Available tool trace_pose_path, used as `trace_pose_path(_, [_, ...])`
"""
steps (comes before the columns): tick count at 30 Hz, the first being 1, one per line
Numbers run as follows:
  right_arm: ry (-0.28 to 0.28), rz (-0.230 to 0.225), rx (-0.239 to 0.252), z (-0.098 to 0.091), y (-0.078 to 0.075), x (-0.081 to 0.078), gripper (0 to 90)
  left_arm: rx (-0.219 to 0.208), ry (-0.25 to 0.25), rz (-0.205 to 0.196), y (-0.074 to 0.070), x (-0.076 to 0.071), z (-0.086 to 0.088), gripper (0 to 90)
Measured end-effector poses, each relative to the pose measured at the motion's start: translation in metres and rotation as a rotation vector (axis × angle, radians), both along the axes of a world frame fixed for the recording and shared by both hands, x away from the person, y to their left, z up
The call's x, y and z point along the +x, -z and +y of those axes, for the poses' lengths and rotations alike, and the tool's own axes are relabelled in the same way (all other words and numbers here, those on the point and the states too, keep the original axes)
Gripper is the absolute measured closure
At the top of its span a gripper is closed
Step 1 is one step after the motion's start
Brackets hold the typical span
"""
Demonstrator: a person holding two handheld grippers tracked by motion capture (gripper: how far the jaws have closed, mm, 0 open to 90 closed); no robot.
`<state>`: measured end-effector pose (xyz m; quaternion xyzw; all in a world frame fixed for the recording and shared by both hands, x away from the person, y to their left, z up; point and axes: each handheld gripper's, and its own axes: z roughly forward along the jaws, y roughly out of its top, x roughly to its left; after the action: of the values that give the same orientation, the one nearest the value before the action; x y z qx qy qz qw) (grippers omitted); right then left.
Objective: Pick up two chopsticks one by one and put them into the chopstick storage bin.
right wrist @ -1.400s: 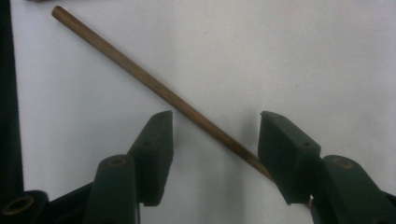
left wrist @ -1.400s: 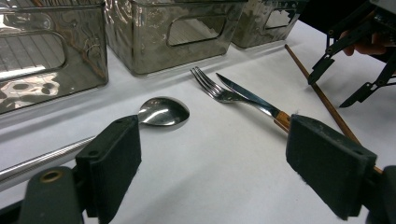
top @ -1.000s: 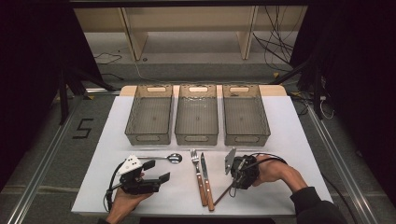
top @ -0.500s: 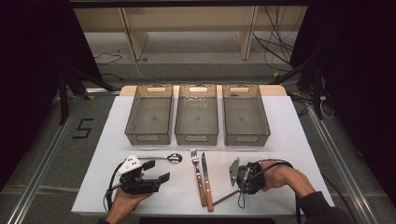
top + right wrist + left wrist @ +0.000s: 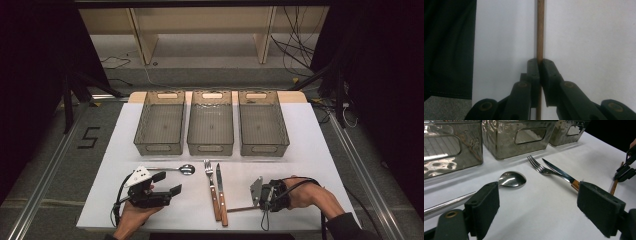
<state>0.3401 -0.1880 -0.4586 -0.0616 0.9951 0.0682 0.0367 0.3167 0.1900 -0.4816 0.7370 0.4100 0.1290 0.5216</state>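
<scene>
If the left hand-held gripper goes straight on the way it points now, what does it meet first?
Probably the fork and the knife, which lie straight ahead of the open left hand-held gripper. The spoon lies nearer but toward one jaw, so depth leaves it uncertain.

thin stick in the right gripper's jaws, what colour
Brown, like wood; the thin stick shows best in the right gripper view.

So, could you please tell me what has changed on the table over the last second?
The right gripper slid toward the table's near edge and its jaws have just closed on the thin brown wooden stick. The left gripper, steel spoon, wooden-handled fork and knife, and three clear bins stayed put.
</scene>
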Motion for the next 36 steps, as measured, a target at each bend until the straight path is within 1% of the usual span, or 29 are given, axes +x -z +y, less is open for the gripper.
trace_pose_path(2, [0.010, 0.002, 0.002, 0.000, 0.000, 0.001, 85.2, -0.004, -0.003, 0.002, 0.000, 0.000, 0.000, 18.1])
trace_pose_path(3, [0.026, -0.001, 0.000, 0.000, -0.001, 0.002, 85.2, -0.004, -0.003, 0.002, 0.000, 0.000, 0.000, 18.1])
trace_pose_path(4, [0.044, -0.007, 0.011, -0.001, -0.001, 0.003, 85.3, -0.004, -0.003, 0.003, 0.000, 0.000, 0.000, 18.1])
trace_pose_path(5, [0.070, -0.002, 0.017, -0.001, -0.002, 0.005, 85.3, -0.005, -0.004, 0.002, 0.000, 0.000, 0.000, 18.1])
trace_pose_path(6, [0.088, -0.008, 0.031, -0.001, -0.004, 0.007, 85.4, -0.004, -0.004, 0.002, 0.000, 0.000, 0.000, 18.1])
trace_pose_path(7, [0.130, -0.035, 0.050, -0.002, -0.008, 0.010, 85.4, -0.004, -0.005, 0.002, 0.000, 0.000, 0.000, 18.1])
trace_pose_path(8, [0.130, -0.035, 0.050, -0.002, -0.008, 0.010, 85.4, -0.003, -0.005, 0.003, 0.000, 0.000, 0.000, 18.1])
trace_pose_path(9, [0.149, -0.050, 0.073, -0.003, -0.011, 0.012, 85.4, -0.003, -0.006, 0.004, 0.000, 0.000, 0.000, 18.1])
trace_pose_path(10, [0.184, -0.065, 0.100, -0.003, -0.015, 0.014, 85.4, -0.003, -0.007, 0.004, 0.000, 0.000, 0.001, 18.2])
trace_pose_path(11, [0.202, -0.067, 0.124, -0.003, -0.018, 0.015, 85.4, -0.003, -0.008, 0.004, 0.000, 0.000, 0.001, 18.1])
trace_pose_path(12, [0.233, -0.072, 0.157, -0.004, -0.022, 0.017, 85.4, -0.002, -0.008, 0.005, 0.000, 0.000, 0.001, 18.1])
trace_pose_path(13, [0.273, -0.070, 0.196, -0.004, -0.027, 0.019, 85.4, -0.001, -0.009, 0.005, 0.000, 0.000, 0.001, 18.1])
trace_pose_path(16, [0.363, -0.063, 0.318, -0.004, -0.043, 0.025, 85.4, 0.003, -0.010, 0.006, 0.000, 0.000, 0.000, 18.1])
trace_pose_path(18, [0.433, -0.065, 0.389, -0.001, -0.052, 0.028, 85.4, 0.003, -0.010, 0.005, 0.000, 0.000, 0.000, 18.1])
trace_pose_path(19, [0.457, -0.063, 0.426, 0.001, -0.056, 0.030, 85.4, 0.004, -0.010, 0.004, 0.000, 0.000, 0.000, 18.2])
trace_pose_path(21, [0.487, -0.050, 0.483, 0.007, -0.061, 0.031, 85.4, 0.003, -0.010, 0.005, 0.000, 0.000, 0.000, 18.1])
trace_pose_path(23, [0.510, -0.027, 0.539, 0.015, -0.064, 0.030, 85.3, 0.002, -0.010, 0.005, 0.000, 0.000, 0.000, 18.2])
trace_pose_path(25, [0.521, -0.010, 0.596, 0.023, -0.067, 0.029, 85.3, 0.003, -0.009, 0.004, 0.000, 0.000, 0.000, 18.2])
trace_pose_path(26, [0.533, 0.006, 0.629, 0.027, -0.068, 0.029, 85.3, 0.002, -0.007, 0.004, 0.000, 0.000, -0.001, 18.2])
trace_pose_path(27, [0.543, 0.026, 0.654, 0.030, -0.069, 0.029, 85.3, -0.003, -0.005, 0.006, -0.001, 0.000, -0.001, 18.2])
trace_pose_path(28, [0.555, 0.037, 0.673, 0.033, -0.070, 0.029, 85.3, -0.009, -0.002, 0.009, -0.001, 0.000, -0.002, 18.2])
trace_pose_path(31, [0.596, 0.065, 0.730, 0.042, -0.070, 0.030, 85.3, -0.031, 0.012, 0.018, -0.003, -0.002, -0.005, 18.2])
trace_pose_path(33, [0.623, 0.092, 0.785, 0.047, -0.067, 0.032, 85.3, -0.047, 0.026, 0.022, -0.005, -0.003, -0.010, 18.2])
trace_pose_path(34, [0.637, 0.098, 0.805, 0.049, -0.065, 0.032, 85.3, -0.056, 0.029, 0.024, -0.006, -0.003, -0.012, 18.1])
trace_pose_path(35, [0.648, 0.105, 0.820, 0.050, -0.064, 0.032, 85.3, -0.053, 0.041, 0.024, -0.007, -0.003, -0.014, 18.2])
trace_pose_path(36, [0.656, 0.118, 0.848, 0.052, -0.063, 0.033, 85.3, -0.061, 0.046, 0.031, -0.008, -0.004, -0.017, 18.3])
